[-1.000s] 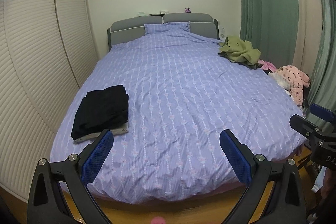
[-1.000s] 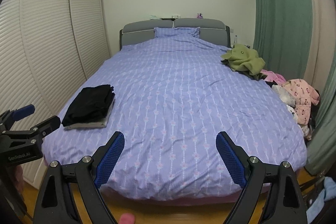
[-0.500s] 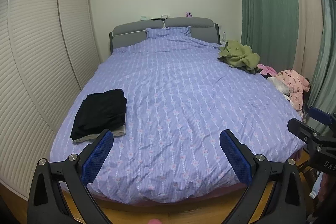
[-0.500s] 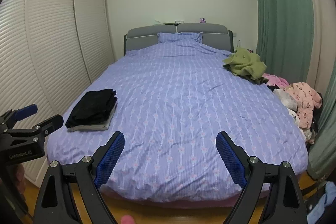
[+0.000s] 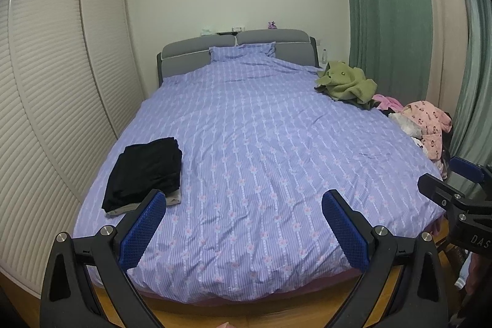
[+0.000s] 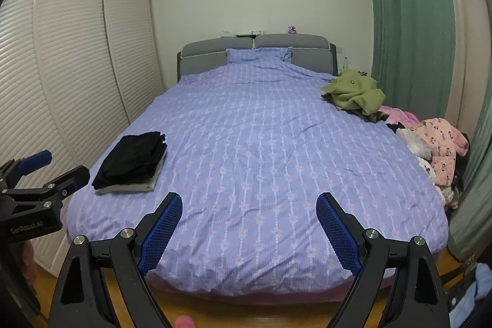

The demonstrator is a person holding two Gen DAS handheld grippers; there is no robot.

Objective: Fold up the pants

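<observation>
Folded black pants [image 5: 144, 168] lie on top of a folded grey garment at the front left of the purple bed [image 5: 261, 143]; they also show in the right wrist view [image 6: 132, 156]. My left gripper [image 5: 243, 223] is open and empty, held off the foot of the bed. My right gripper [image 6: 247, 228] is open and empty, also off the foot of the bed. The right gripper shows at the right edge of the left wrist view [image 5: 458, 192], and the left gripper at the left edge of the right wrist view [image 6: 33, 189].
A green garment [image 5: 347, 82] lies at the back right of the bed. A heap of pink and other clothes [image 5: 424, 125] sits at the right side by the green curtain [image 5: 390, 11]. A slatted wardrobe [image 5: 46, 82] stands on the left. A wooden floor [image 6: 246, 315] lies below.
Both grippers have drawn back and risen a little from the bed, so the bed looks smaller and lower. Both stay open. The folded clothes have not moved.
</observation>
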